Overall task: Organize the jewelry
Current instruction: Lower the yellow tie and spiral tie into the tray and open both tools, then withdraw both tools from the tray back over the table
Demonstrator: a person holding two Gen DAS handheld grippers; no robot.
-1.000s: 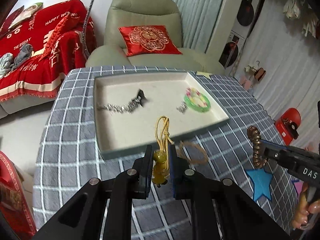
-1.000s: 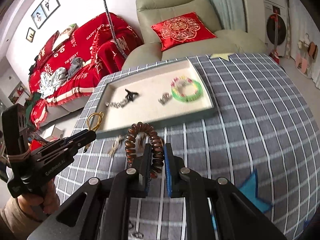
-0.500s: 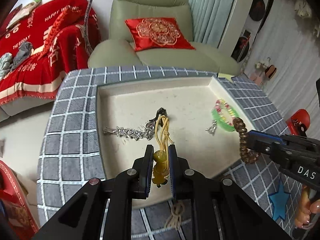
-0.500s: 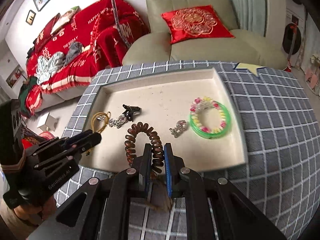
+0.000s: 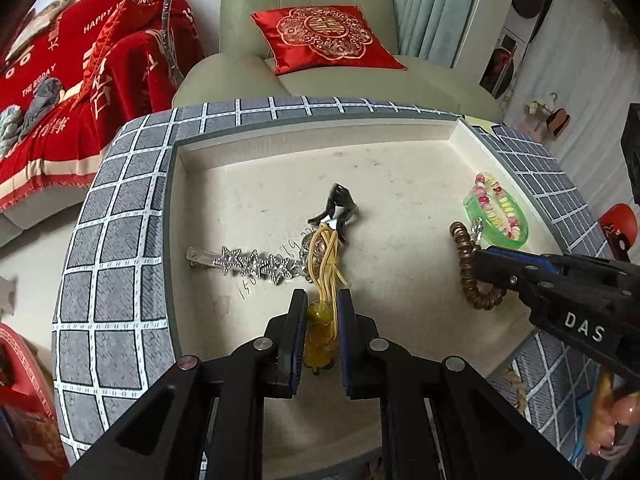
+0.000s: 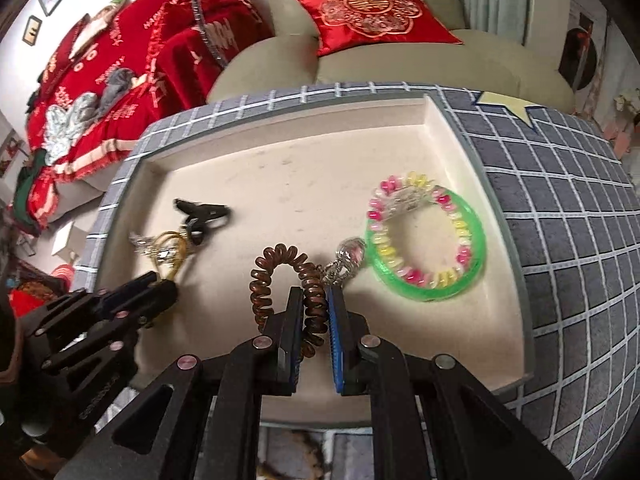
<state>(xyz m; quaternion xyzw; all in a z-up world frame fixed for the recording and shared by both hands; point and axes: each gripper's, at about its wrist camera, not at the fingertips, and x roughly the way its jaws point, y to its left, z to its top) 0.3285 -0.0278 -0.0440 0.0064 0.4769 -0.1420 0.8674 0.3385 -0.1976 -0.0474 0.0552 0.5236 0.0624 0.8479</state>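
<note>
A shallow cream tray (image 5: pixel 312 136) (image 6: pixel 280 128) lies on a grey checked tabletop. My left gripper (image 5: pixel 322 308) is shut on a yellow bead pendant (image 5: pixel 318 334) whose yellow cord (image 5: pixel 328 260) drapes over the tray floor. My right gripper (image 6: pixel 314 304) (image 5: pixel 480 258) is shut on a brown spiral hair tie (image 6: pixel 280 264) (image 5: pixel 466 268), low over the tray. In the tray lie a silver star hair clip (image 5: pixel 248 262), a black claw clip (image 5: pixel 338 208) (image 6: pixel 204 212), a green bangle with a pink and yellow bead bracelet (image 6: pixel 426 236) (image 5: pixel 498 214), and a small silver charm (image 6: pixel 346 258).
The grey checked cloth (image 5: pixel 116 248) (image 6: pixel 568 208) surrounds the tray. Braided cord pieces (image 5: pixel 514 384) lie on the cloth by the tray's near right corner. A green armchair with a red cushion (image 5: pixel 324 36) stands behind the table, a red-covered sofa (image 5: pixel 72 80) to the left.
Both grippers have moved forward and down, from over the cloth in front of the tray to low over its floor, each still carrying its piece. The yellow cord now rests by the star clip.
</note>
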